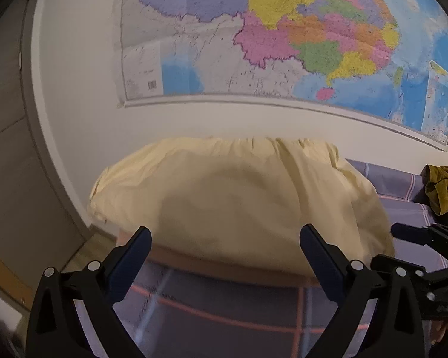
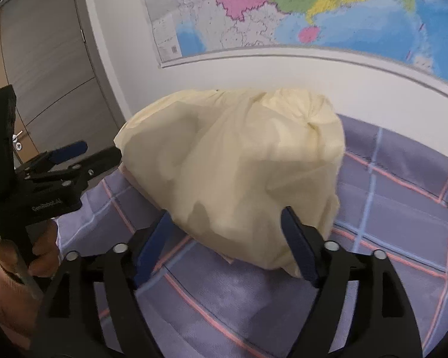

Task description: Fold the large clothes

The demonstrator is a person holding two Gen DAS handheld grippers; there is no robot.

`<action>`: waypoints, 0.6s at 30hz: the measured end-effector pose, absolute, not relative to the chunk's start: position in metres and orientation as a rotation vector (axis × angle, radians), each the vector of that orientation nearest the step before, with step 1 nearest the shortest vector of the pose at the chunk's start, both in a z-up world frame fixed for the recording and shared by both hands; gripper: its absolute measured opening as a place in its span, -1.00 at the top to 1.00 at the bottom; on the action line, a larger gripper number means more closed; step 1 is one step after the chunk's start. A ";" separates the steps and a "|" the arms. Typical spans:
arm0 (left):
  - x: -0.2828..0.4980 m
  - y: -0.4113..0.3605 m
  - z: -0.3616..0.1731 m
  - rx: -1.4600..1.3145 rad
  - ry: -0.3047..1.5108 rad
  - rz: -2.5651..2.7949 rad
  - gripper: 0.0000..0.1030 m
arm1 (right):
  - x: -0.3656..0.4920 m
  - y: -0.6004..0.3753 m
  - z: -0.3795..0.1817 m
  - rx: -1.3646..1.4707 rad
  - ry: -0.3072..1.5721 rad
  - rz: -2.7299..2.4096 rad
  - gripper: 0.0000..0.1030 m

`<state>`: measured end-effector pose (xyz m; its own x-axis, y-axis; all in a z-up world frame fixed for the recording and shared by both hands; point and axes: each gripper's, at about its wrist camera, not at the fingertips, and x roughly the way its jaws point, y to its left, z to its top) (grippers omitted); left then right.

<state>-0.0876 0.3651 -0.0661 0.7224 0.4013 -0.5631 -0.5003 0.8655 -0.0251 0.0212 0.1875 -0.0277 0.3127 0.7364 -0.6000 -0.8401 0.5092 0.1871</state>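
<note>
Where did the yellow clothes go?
The pale yellow garment lies folded on the purple checked bedsheet, below the wall map, just ahead of both open grippers; it fills the middle of both wrist views.

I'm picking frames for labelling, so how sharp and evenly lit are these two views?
Left wrist view: fisheye bends the wall map, and the pale yellow garment looks soft, with a dim shadowed middle. Right wrist view: brighter, but the garment's edges smear, and the checked bedsheet lines blur at right.
</note>
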 end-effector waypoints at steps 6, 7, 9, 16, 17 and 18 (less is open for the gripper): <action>-0.105 0.340 -0.081 -0.270 0.587 0.481 -0.87 | 0.000 0.165 -0.026 -0.166 0.642 1.005 -0.89; -0.107 0.337 -0.083 -0.283 0.589 0.481 -0.87 | -0.001 0.163 -0.028 -0.170 0.644 0.998 -0.89; -0.111 0.333 -0.087 -0.315 0.601 0.489 -0.87 | -0.006 0.158 -0.031 -0.177 0.650 0.998 -0.89; -0.121 0.320 -0.091 -0.324 0.629 0.554 -0.87 | -0.019 0.143 -0.031 -0.172 0.642 1.004 -0.89; -0.122 0.318 -0.090 -0.315 0.626 0.564 -0.87 | -0.020 0.141 -0.030 -0.170 0.639 1.008 -0.89; -0.123 0.315 -0.089 -0.307 0.626 0.571 -0.87 | -0.022 0.140 -0.029 -0.172 0.636 1.010 -0.89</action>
<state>-0.1234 0.3150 -0.0893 0.6643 0.4071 -0.6268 -0.5869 0.8034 -0.1002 -0.0217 0.1396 -0.0294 0.3704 0.7341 -0.5691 -0.8306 0.5360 0.1509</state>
